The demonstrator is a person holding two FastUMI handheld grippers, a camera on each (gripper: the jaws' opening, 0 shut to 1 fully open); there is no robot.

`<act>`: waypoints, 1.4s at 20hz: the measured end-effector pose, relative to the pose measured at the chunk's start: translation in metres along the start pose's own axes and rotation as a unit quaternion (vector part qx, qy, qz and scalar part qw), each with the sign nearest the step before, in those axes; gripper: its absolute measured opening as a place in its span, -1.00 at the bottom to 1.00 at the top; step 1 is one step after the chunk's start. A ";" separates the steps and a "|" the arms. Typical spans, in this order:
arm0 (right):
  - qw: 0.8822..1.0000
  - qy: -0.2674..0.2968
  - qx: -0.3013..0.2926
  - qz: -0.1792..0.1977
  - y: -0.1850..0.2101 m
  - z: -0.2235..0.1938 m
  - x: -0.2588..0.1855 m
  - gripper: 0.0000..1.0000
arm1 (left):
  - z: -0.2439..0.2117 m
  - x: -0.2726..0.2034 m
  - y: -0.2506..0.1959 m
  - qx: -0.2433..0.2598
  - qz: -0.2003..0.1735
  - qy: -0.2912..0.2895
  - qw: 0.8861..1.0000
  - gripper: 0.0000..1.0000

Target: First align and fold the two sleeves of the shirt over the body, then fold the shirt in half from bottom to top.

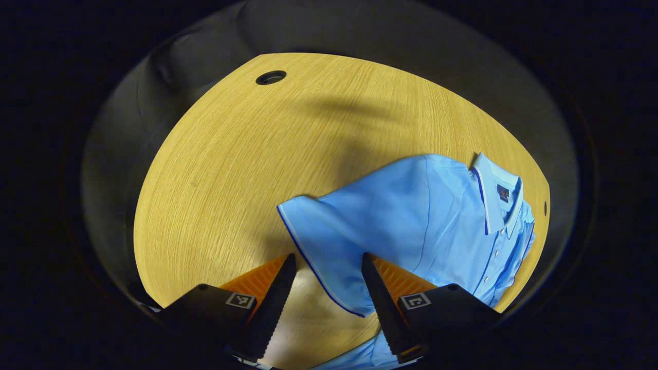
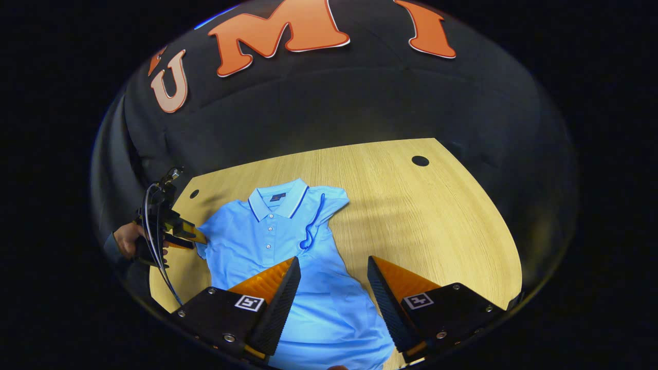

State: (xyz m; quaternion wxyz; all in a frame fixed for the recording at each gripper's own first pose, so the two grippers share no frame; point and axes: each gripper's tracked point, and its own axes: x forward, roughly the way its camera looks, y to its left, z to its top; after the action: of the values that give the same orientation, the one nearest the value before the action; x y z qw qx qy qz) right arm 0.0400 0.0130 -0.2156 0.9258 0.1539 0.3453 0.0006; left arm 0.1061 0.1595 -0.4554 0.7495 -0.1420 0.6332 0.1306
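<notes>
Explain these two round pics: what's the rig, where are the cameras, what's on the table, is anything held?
No robot arm: a person holds a two-finger gripper in each hand, and each carries a fisheye camera looking along its own fingers. The left gripper view looks at a blue polo shirt on a wooden table, with the spread sleeve between its open fingers. In the right gripper view the far sleeve is already folded onto the body. At its left edge is the other gripper, held by a hand. Nothing is held.
</notes>
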 end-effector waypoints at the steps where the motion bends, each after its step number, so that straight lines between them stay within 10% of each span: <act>1: 1.000 -0.002 0.005 -0.002 -0.004 -0.001 -0.003 0.67 | -0.001 0.000 -0.006 0.008 -0.003 0.001 1.000 0.62; 5: 1.000 -0.007 0.026 -0.008 -0.021 -0.010 -0.013 0.67 | 0.002 -0.002 -0.028 0.036 -0.019 -0.013 0.999 -0.70; 7: 0.999 -0.005 0.035 -0.012 -0.030 -0.017 -0.016 0.67 | 0.008 -0.010 -0.050 0.046 -0.052 -0.028 0.997 -0.79; 24: 0.995 0.030 0.085 -0.032 -0.070 -0.085 -0.041 0.87 | 0.010 -0.049 -0.211 0.204 -0.160 -0.094 0.961 -0.80; 28: 0.995 0.042 0.084 -0.026 -0.074 -0.099 -0.044 0.88 | -0.001 -0.063 -0.236 0.215 -0.199 -0.102 0.951 -0.29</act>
State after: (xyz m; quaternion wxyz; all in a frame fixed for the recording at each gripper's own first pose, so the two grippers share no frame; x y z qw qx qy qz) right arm -0.0651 -0.0340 -0.2792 0.8937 0.2222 0.3869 -0.0466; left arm 0.1832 -0.0601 -0.3823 0.8335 -0.0867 0.5255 -0.1469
